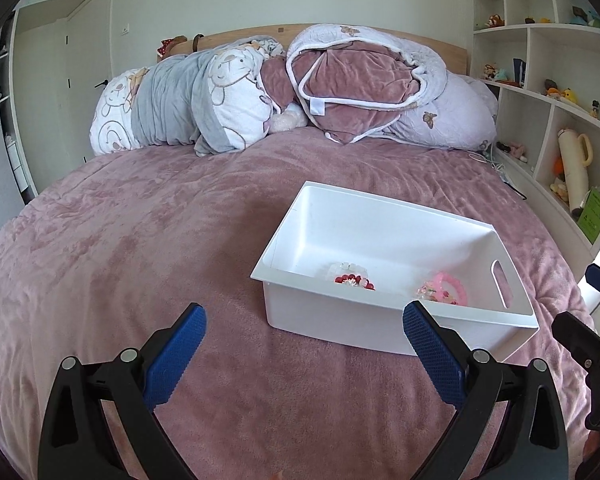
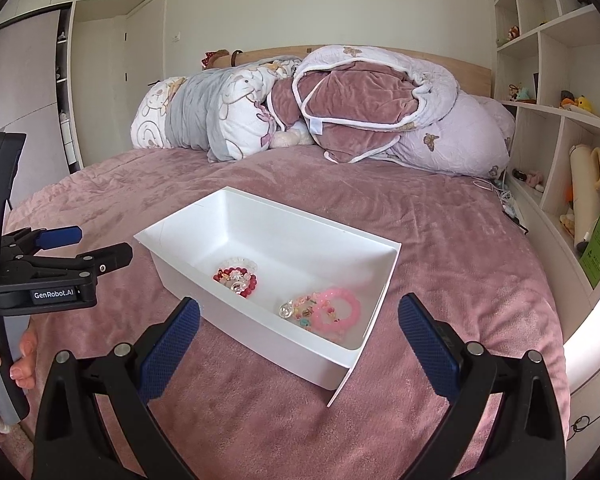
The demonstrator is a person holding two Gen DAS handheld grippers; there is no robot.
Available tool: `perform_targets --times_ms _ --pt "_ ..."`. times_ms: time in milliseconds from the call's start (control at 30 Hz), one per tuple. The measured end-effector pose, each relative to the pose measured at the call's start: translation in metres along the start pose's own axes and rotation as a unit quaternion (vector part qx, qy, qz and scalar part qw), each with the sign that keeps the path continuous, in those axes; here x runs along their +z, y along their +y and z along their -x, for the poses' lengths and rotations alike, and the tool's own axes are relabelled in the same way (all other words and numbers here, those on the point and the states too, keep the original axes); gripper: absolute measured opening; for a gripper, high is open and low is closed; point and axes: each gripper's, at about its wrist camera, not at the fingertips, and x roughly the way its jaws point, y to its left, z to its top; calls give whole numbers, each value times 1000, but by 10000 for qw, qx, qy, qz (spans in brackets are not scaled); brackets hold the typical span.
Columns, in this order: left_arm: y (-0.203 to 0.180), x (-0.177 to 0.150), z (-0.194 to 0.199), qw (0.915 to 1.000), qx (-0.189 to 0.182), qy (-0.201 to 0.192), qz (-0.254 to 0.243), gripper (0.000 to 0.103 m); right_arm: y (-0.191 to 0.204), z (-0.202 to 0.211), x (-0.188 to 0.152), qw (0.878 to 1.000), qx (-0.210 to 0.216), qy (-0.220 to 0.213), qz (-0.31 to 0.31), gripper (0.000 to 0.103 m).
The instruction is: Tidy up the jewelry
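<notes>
A white plastic bin (image 1: 384, 326) (image 2: 284, 348) sits on the pink bedspread. Inside it lie a red and white bead bracelet pile (image 1: 354, 279) (image 2: 238, 276) and a pink ring bracelet with clear beads (image 1: 446, 294) (image 2: 336, 309). My left gripper (image 1: 304, 322) is open and empty, in front of the bin's near wall. It also shows at the left of the right wrist view (image 2: 84, 248). My right gripper (image 2: 300, 316) is open and empty, just before the bin's near right corner. Part of it shows at the right edge of the left wrist view (image 1: 580, 336).
The pink bedspread (image 1: 140, 248) (image 2: 440, 240) spreads all around the bin. Pillows and a rolled quilt (image 1: 340, 84) (image 2: 360, 104) lie at the headboard. White shelves with toys (image 1: 560, 100) (image 2: 572, 120) stand on the right. Wardrobe doors (image 2: 40, 100) stand on the left.
</notes>
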Motion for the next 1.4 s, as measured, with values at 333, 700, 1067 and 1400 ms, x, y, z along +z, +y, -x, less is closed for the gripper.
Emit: perform_targets --times_ms 333,700,1067,1400 --pt "-2 -2 4 9999 69 -140 -46 99 5 -5 -5 10000 1 -37 7 98" --pt "-3 -3 6 9998 30 -193 -94 99 5 -10 -8 10000 -13 42 -60 98" --pt "-2 -4 7 9996 69 -247 -130 99 5 -10 -8 10000 -3 42 -48 98" --pt "-4 -5 7 9996 53 -242 -147 100 5 -11 -9 10000 6 55 -59 98"
